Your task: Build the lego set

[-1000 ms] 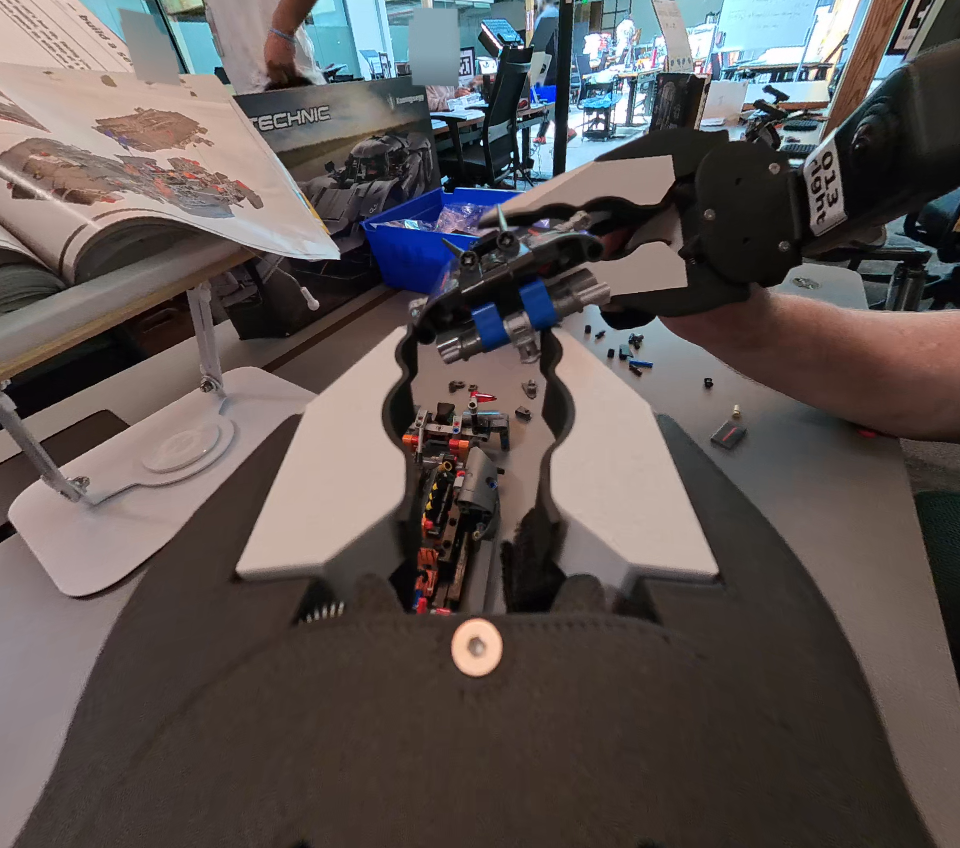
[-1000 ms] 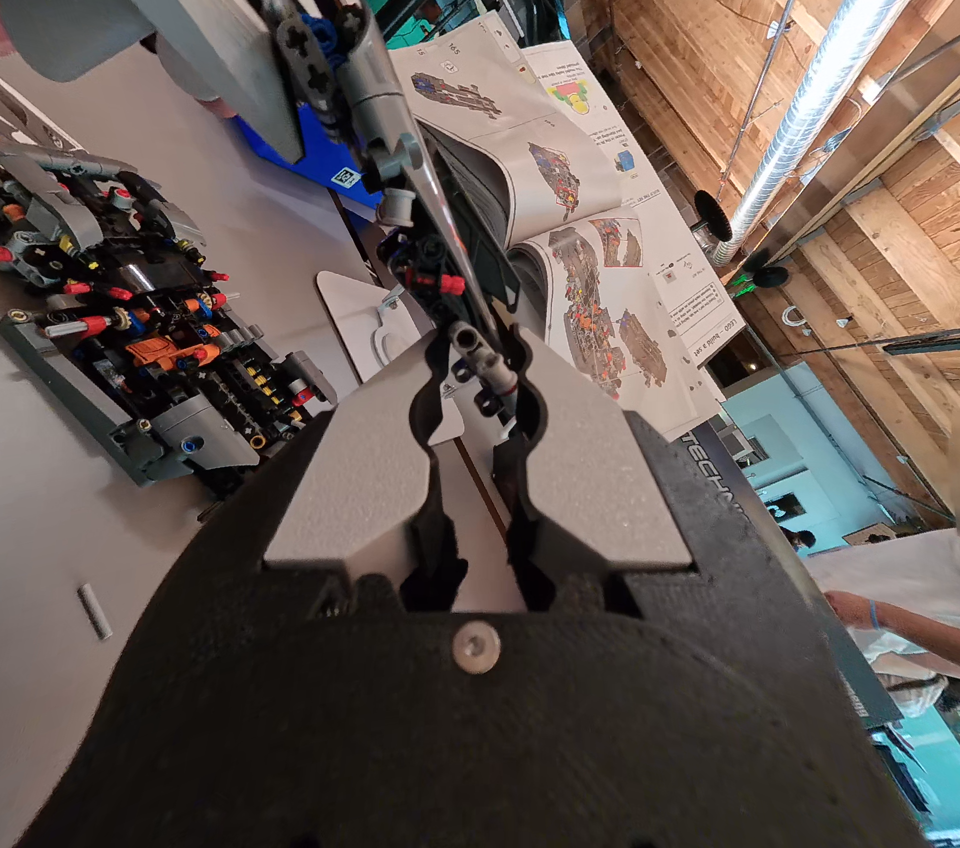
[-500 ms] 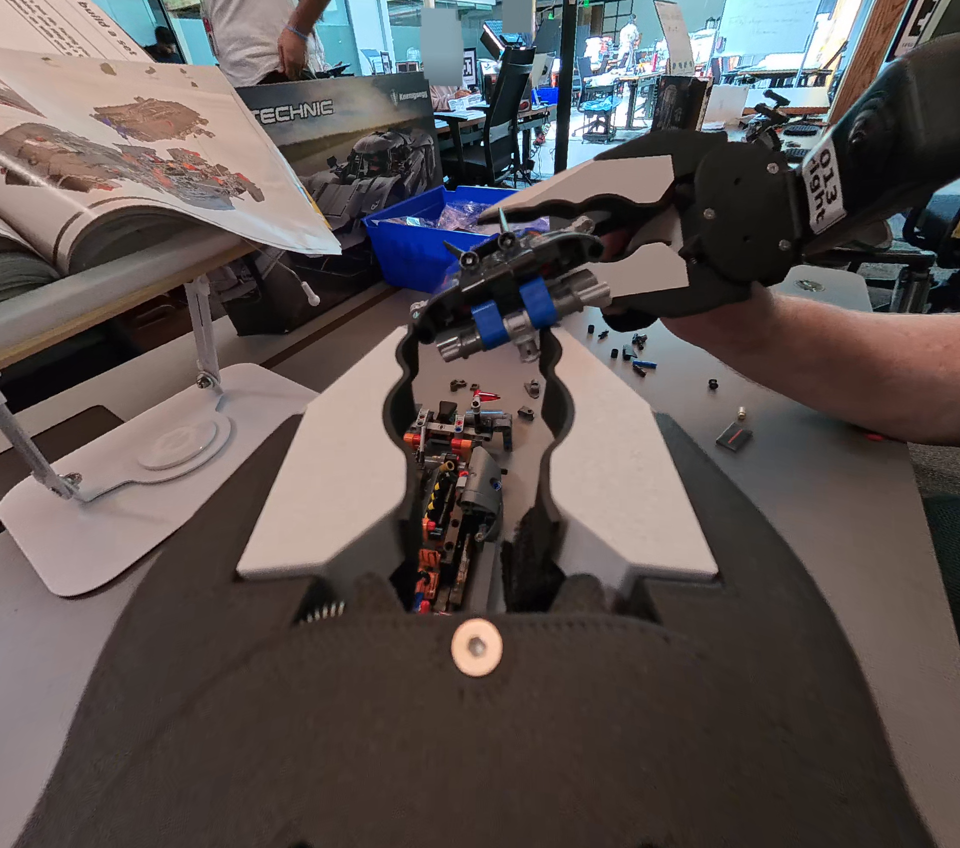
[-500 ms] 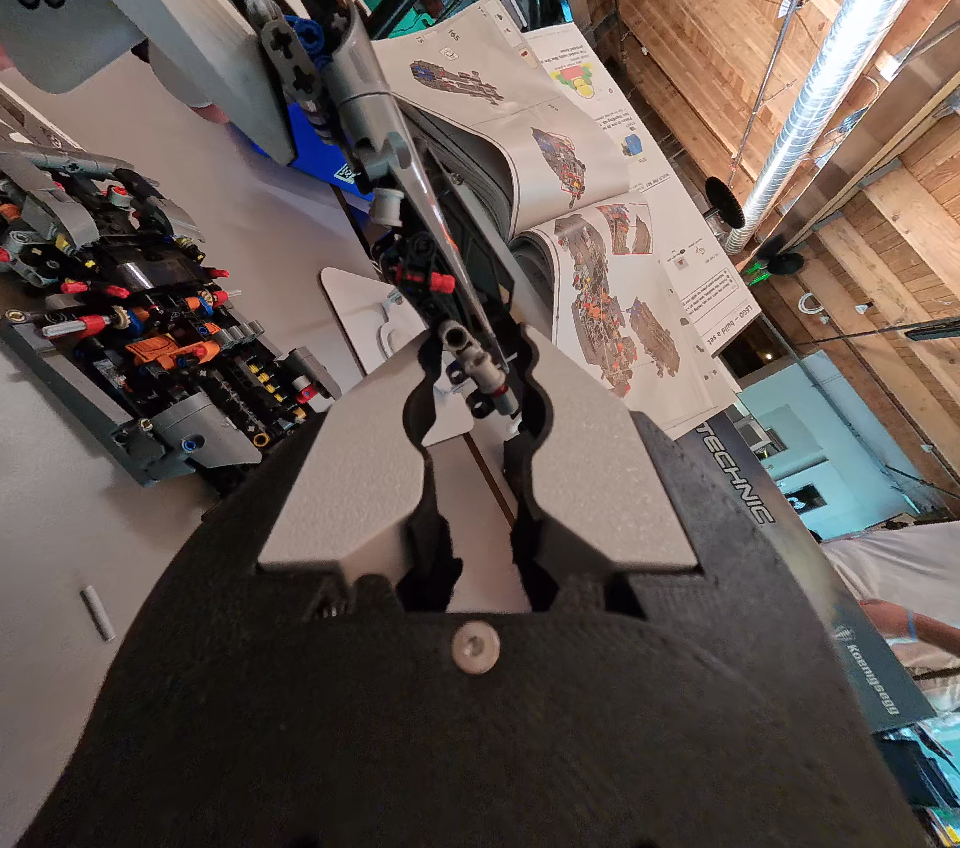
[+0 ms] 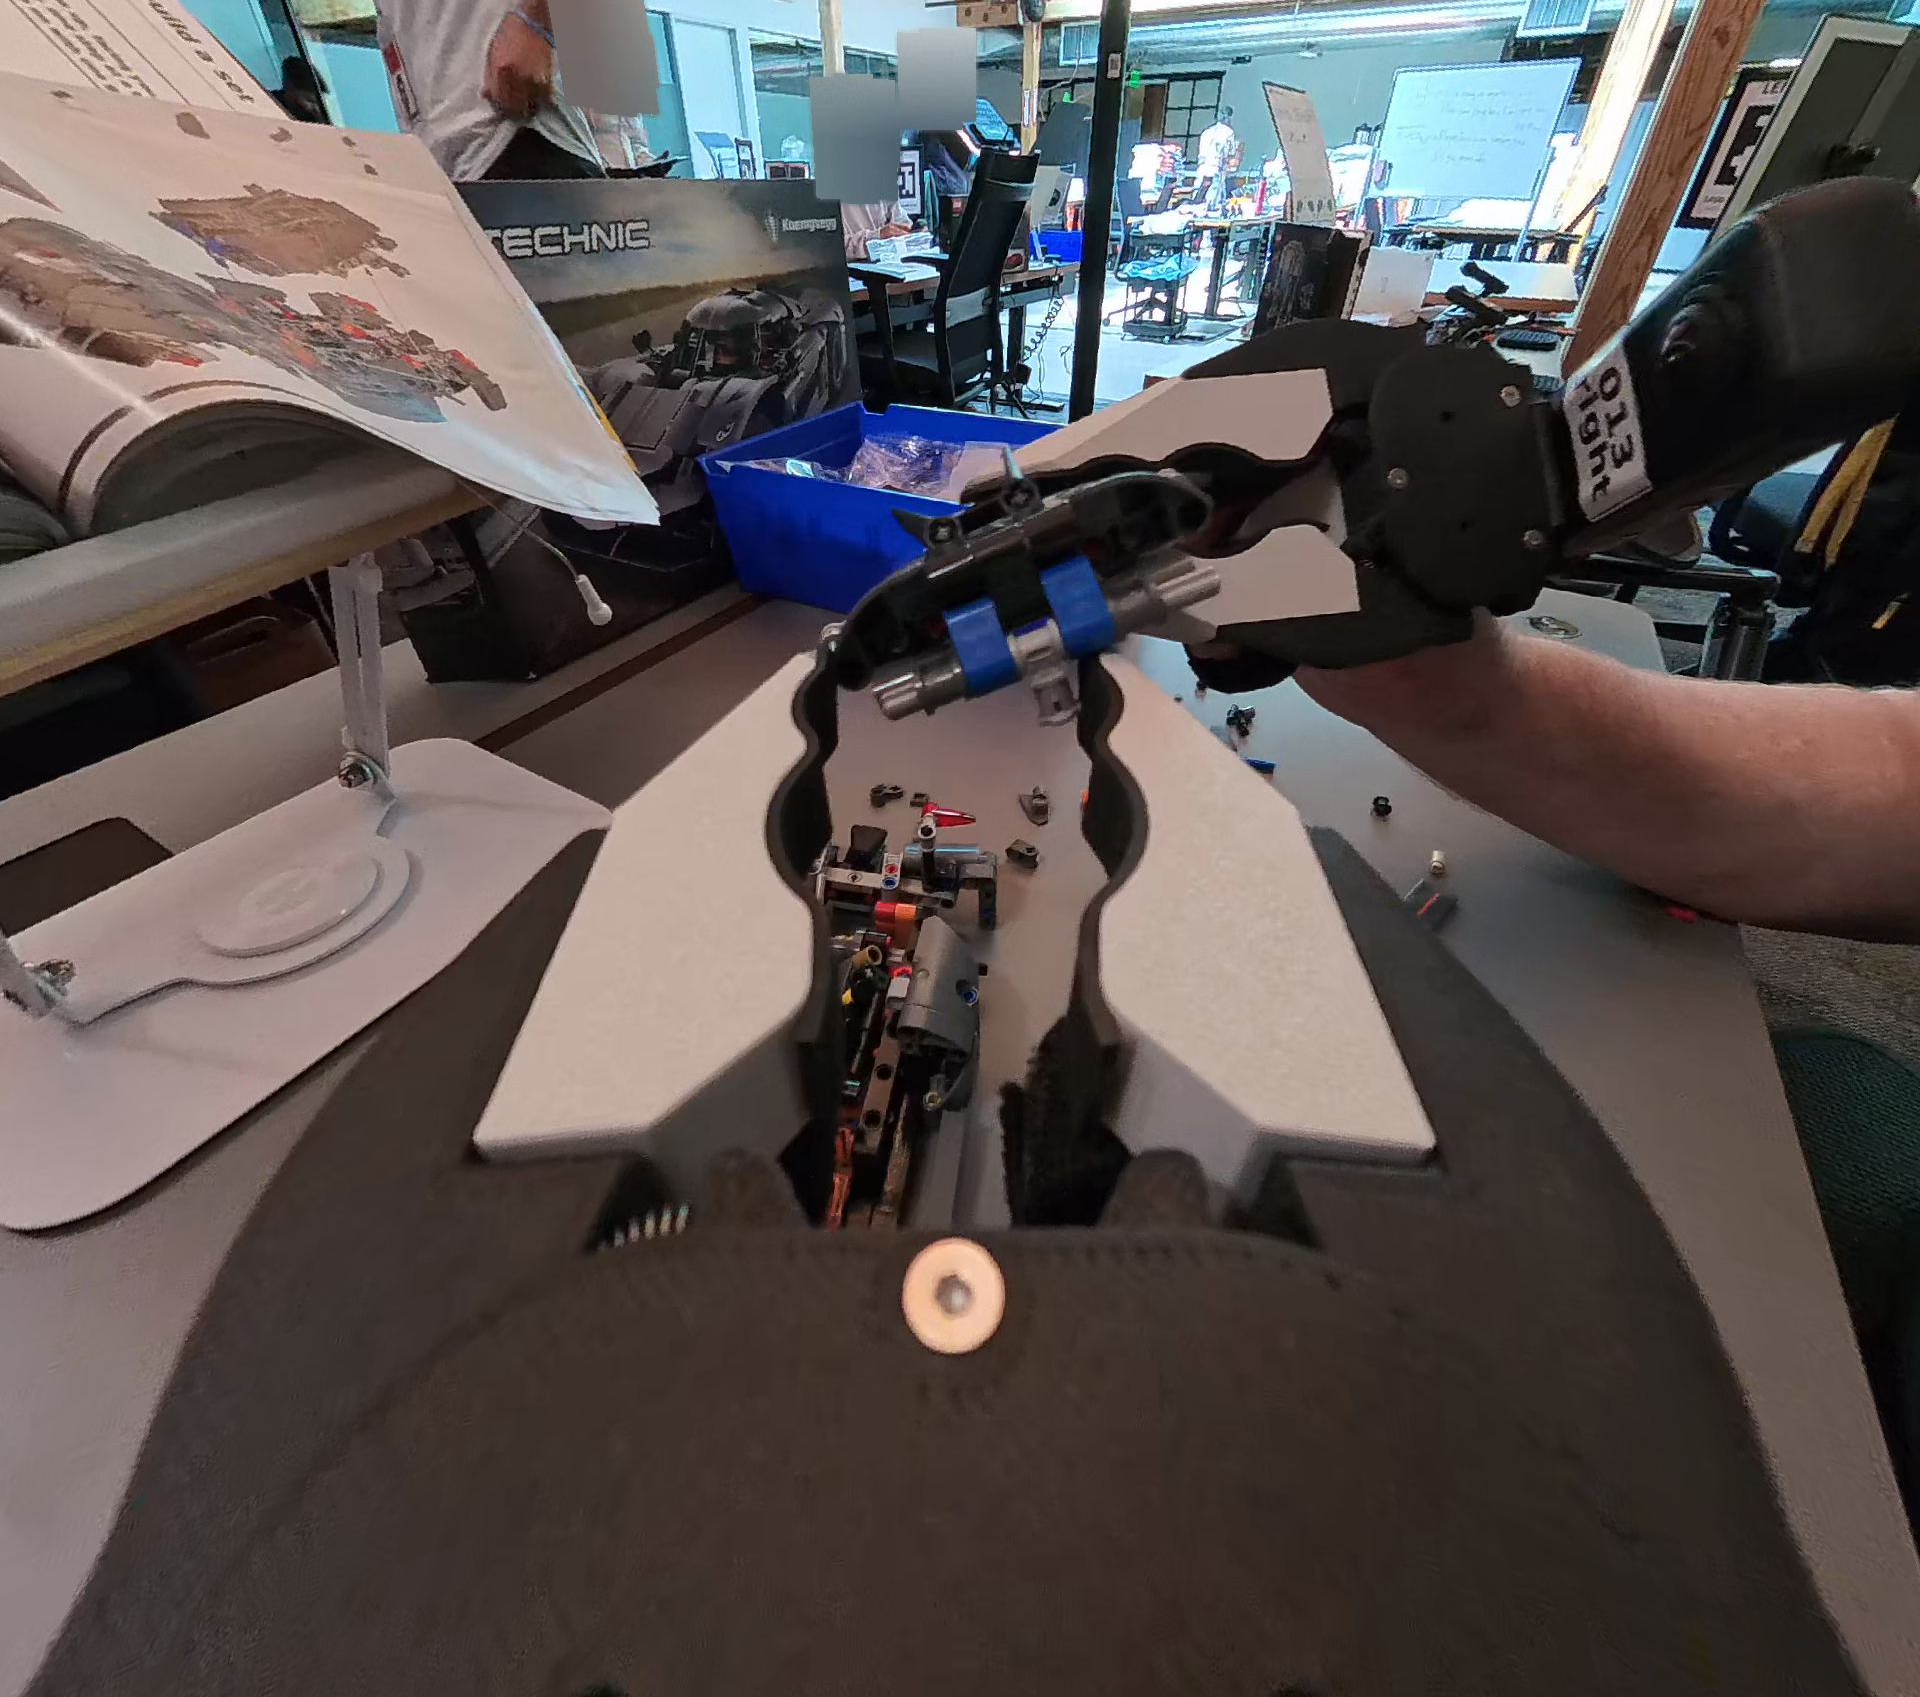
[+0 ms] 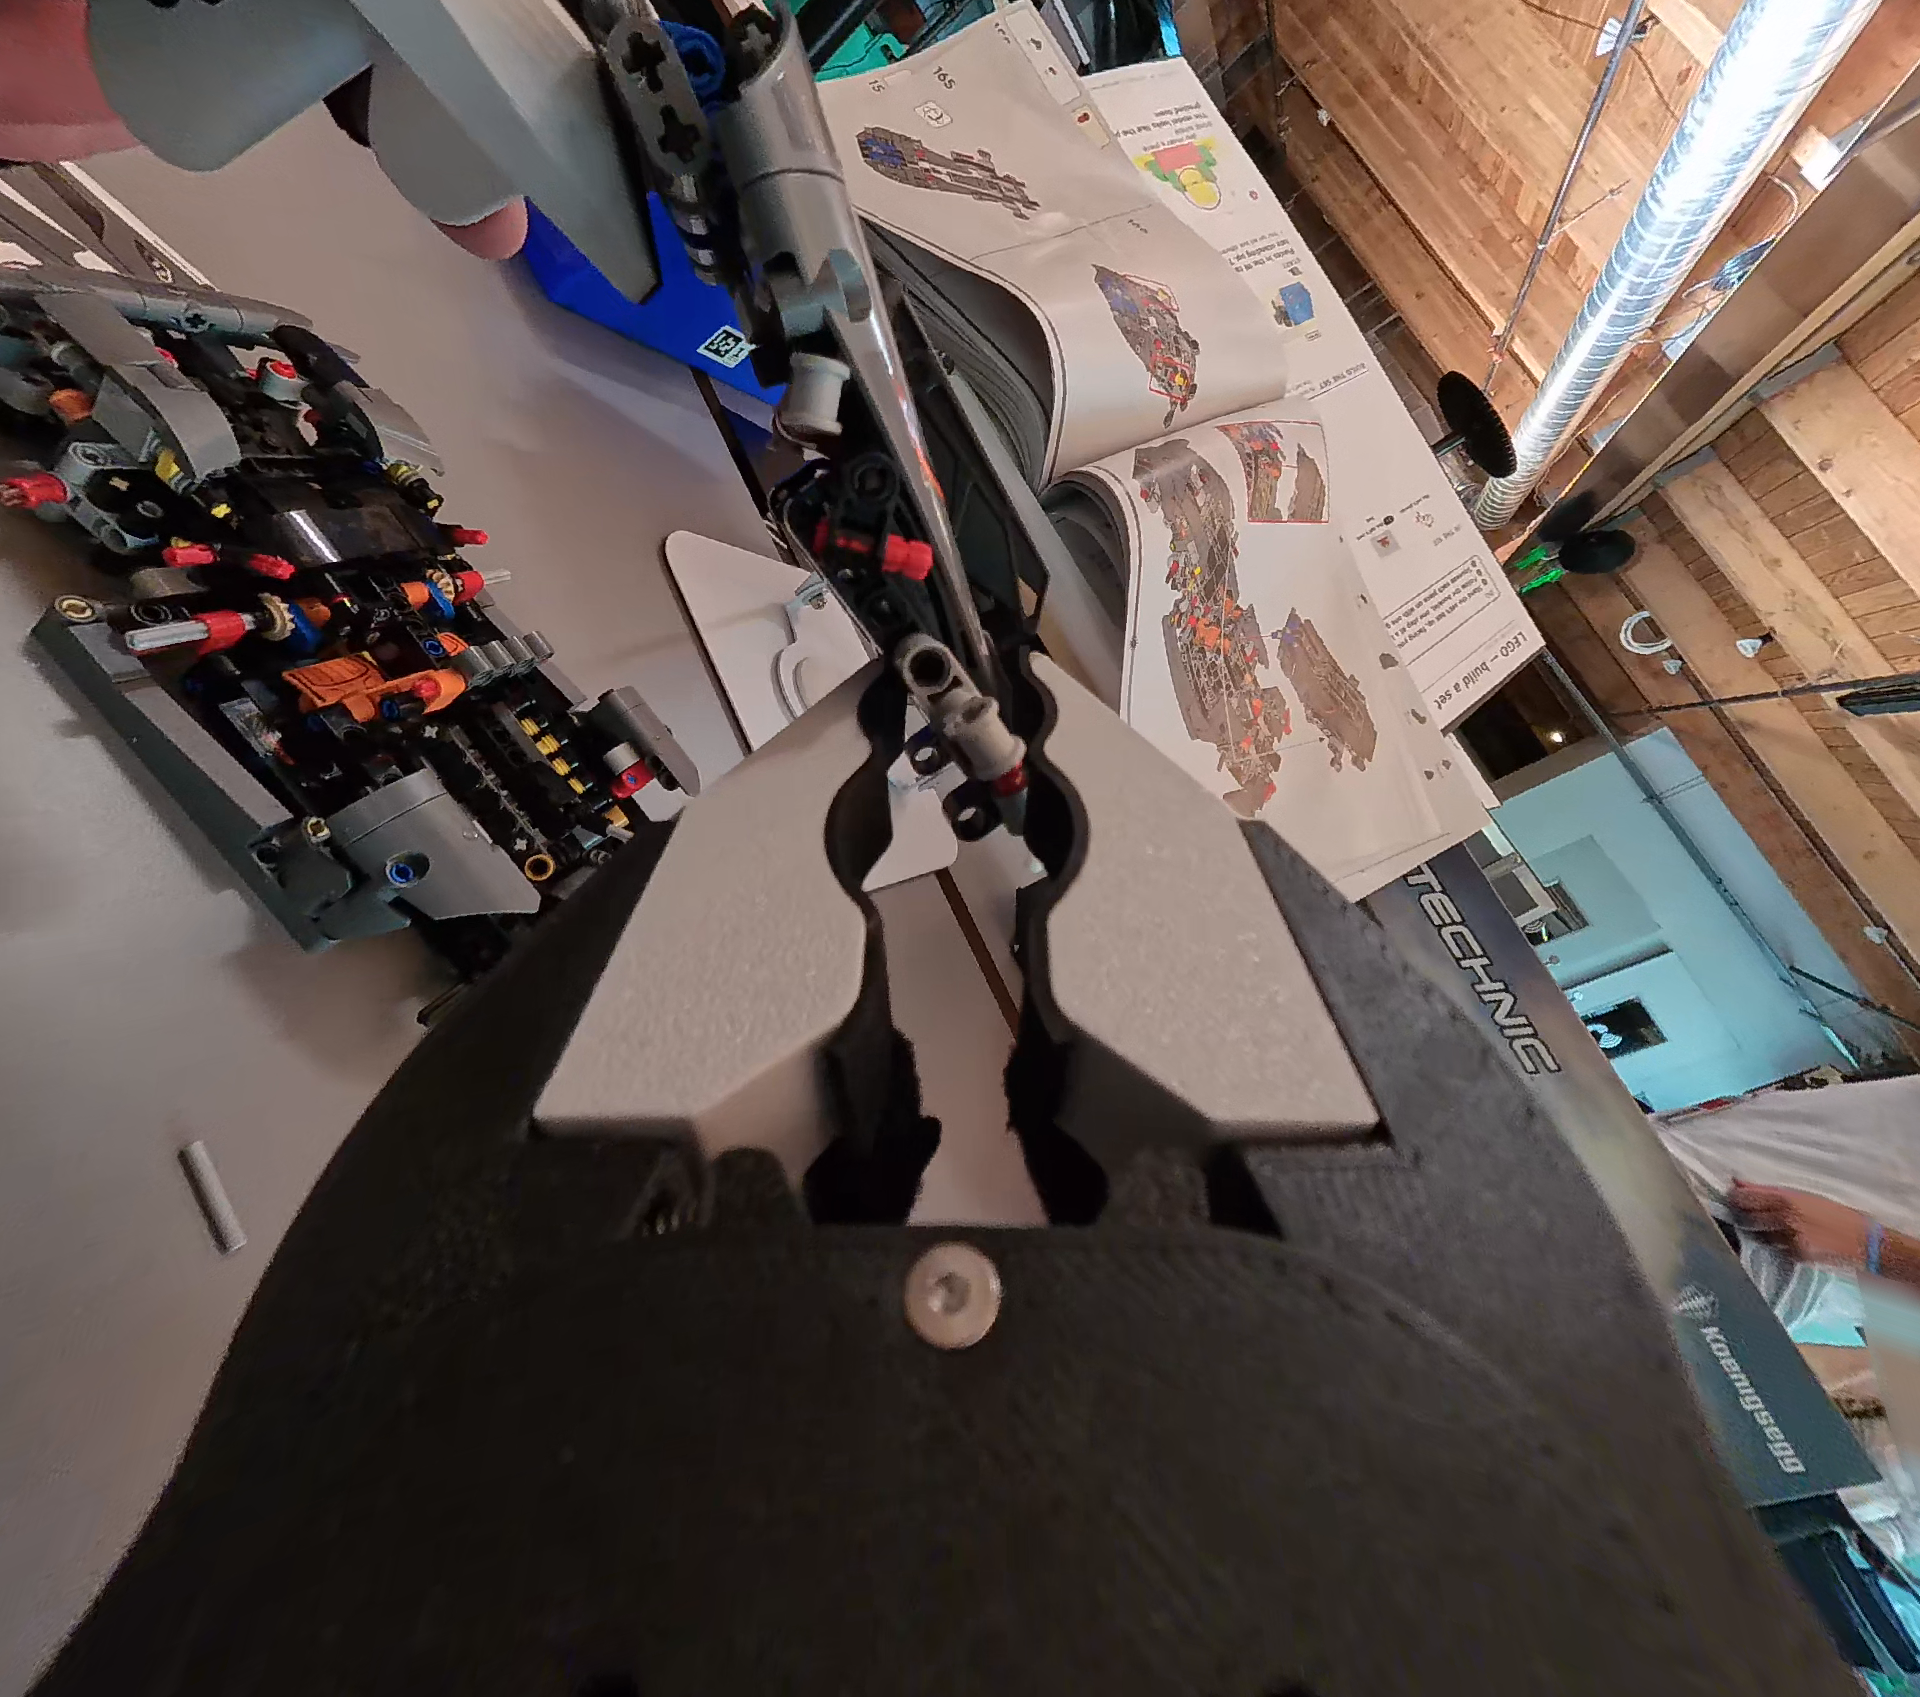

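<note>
1. The step in hand looks like a mid-air join. Both hand-held grippers hold one long sub-assembly (image 5: 1023, 598) above the counter (image 5: 1621, 1003), apparently to seat or straighten a part on it before it goes onto the car chassis (image 6: 312, 660).

2. The left hand-held gripper (image 5: 956, 681) is clamped on the near end of the sub-assembly, its fingertips pinching the grey axle section with two blue collars.

3. The right hand-held gripper (image 6: 961, 743) is closed on the opposite end, gripping a thin light-grey connector with a red tip.

4. The next move probably calls for a firm, straight press along the axle while the other side braces. A twist could pop the pins loose.

5. The sub-assembly is hard glossy plastic: black curved beams, a grey ribbed axle, cross-shaped holes and small red pins.

6. The chassis lies flat on the counter below, dense with orange, yellow and red fittings, and loose small pieces (image 5: 1029, 806) are scattered beyond it.

7. An open instruction booklet (image 5: 260, 317) rests on a white stand (image 5: 260, 909), with a blue parts bin (image 5: 790, 504) behind.
</note>
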### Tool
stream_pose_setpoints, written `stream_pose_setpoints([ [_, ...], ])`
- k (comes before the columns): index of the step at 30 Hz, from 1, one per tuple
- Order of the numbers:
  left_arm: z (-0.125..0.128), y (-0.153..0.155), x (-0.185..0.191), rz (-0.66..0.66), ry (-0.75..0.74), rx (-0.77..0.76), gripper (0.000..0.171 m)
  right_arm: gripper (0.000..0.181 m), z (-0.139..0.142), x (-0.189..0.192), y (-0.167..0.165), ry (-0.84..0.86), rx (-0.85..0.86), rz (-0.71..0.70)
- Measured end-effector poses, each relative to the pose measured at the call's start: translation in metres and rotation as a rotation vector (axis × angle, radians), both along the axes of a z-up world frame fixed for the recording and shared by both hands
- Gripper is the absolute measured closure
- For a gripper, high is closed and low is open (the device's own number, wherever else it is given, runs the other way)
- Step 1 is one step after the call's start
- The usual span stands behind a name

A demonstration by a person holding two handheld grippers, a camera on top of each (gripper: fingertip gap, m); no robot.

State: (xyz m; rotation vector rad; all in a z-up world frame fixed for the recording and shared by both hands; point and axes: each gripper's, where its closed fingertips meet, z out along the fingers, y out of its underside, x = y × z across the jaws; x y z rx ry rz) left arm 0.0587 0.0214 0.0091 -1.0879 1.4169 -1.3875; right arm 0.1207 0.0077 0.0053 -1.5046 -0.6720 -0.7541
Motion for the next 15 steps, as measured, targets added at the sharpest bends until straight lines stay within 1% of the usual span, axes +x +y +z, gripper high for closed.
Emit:
stream_pose_setpoints([
  [10, -0.0041, 0.0035, 0.0024, -0.023, 0.014, -0.018, 0.127, 0.163, -0.0050, 0.0011, 0.0019, -0.004, -0.018, 0.007],
  [15, -0.0056, 0.0065, 0.0077, -0.036, 0.001, -0.034, 0.127, 0.157, -0.0076, 0.0053, 0.0041, 0.022, -0.025, 0.000],
])
